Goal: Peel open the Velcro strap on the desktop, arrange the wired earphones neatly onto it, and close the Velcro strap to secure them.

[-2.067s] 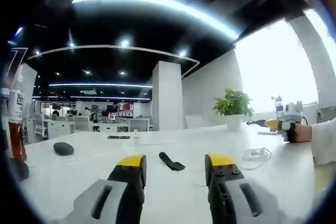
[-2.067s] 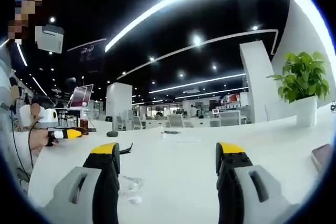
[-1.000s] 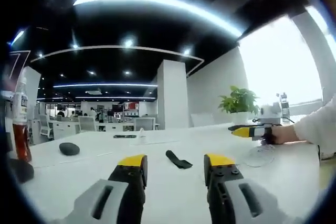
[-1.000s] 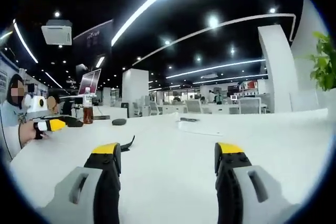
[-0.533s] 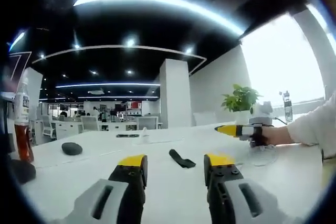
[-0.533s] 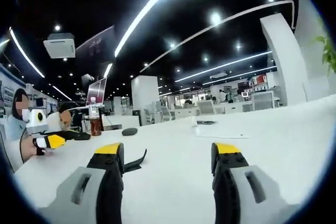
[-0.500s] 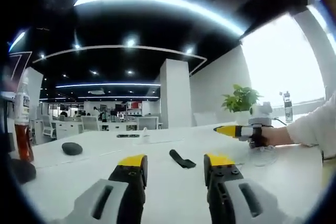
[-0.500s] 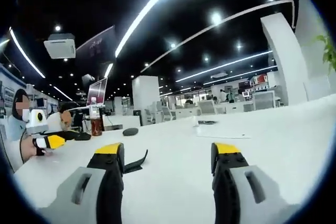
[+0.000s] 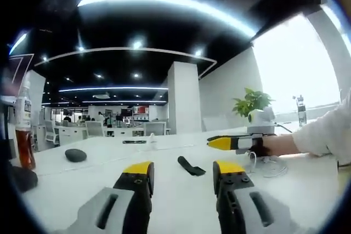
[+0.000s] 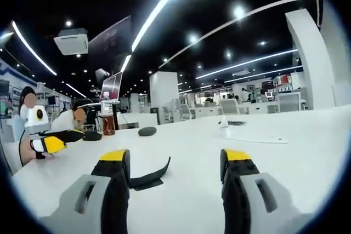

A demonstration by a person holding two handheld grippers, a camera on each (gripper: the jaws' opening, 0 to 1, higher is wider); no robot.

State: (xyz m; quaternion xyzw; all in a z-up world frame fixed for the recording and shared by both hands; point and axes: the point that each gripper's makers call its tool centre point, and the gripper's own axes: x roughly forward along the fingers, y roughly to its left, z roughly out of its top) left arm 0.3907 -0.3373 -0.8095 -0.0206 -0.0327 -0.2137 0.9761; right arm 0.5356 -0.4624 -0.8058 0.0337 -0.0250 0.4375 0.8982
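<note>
Left gripper [image 9: 181, 171], jaws apart, faces the black Velcro strap [image 9: 191, 166] on the white desktop [image 9: 82, 184]. Right gripper [image 10: 175, 160], jaws apart, holds nothing beside the strap; wired earphones [image 9: 269, 164] lie near the sleeve [image 9: 323, 135].

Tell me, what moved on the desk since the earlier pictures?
The right gripper has swung in from the window side toward the black Velcro strap; in the right gripper view the strap now sits close by its left jaw. The left gripper has barely moved. Nothing was grabbed or dropped: both grippers are open. The strap, the white earphones and the bottle lie where they were.
</note>
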